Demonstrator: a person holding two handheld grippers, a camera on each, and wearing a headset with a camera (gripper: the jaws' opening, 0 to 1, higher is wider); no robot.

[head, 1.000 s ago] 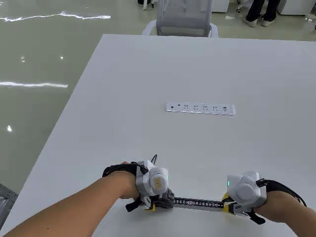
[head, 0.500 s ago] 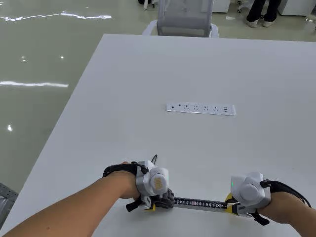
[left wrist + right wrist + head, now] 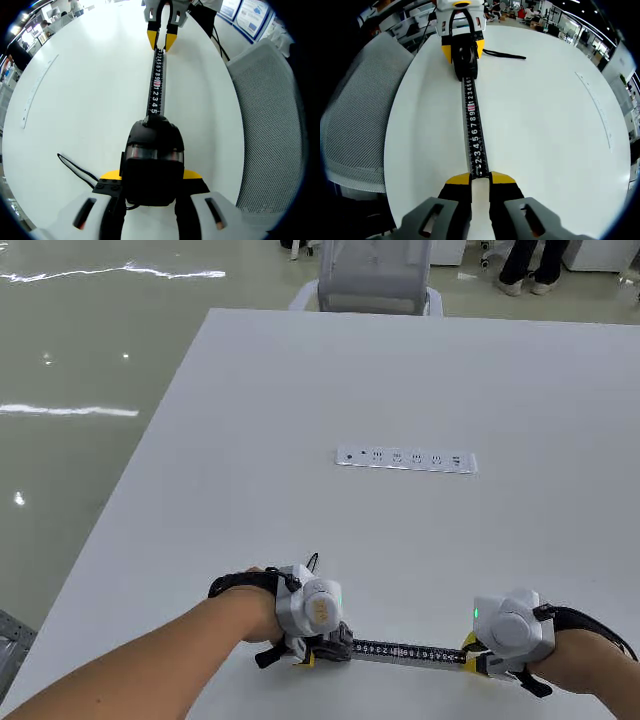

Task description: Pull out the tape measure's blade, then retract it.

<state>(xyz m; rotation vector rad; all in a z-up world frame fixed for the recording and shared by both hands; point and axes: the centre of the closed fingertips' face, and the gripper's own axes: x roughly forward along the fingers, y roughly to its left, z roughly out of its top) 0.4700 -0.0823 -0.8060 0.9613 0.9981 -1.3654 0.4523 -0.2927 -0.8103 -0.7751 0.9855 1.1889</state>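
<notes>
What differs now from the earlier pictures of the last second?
The right gripper, shut on the blade, moved to the person's right, so more blade is out. The left gripper kept the tape measure case in place; the power strip did not move.

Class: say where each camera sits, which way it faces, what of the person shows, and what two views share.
Head view: on the headset, facing down at the table; both forearms show.
Left gripper view: on the left gripper, facing along the blade to the right gripper; own jaws hold the case.
Right gripper view: opposite way, toward the case; own jaws pinch the blade.
Shared: the blade, seen from opposite ends.
</notes>
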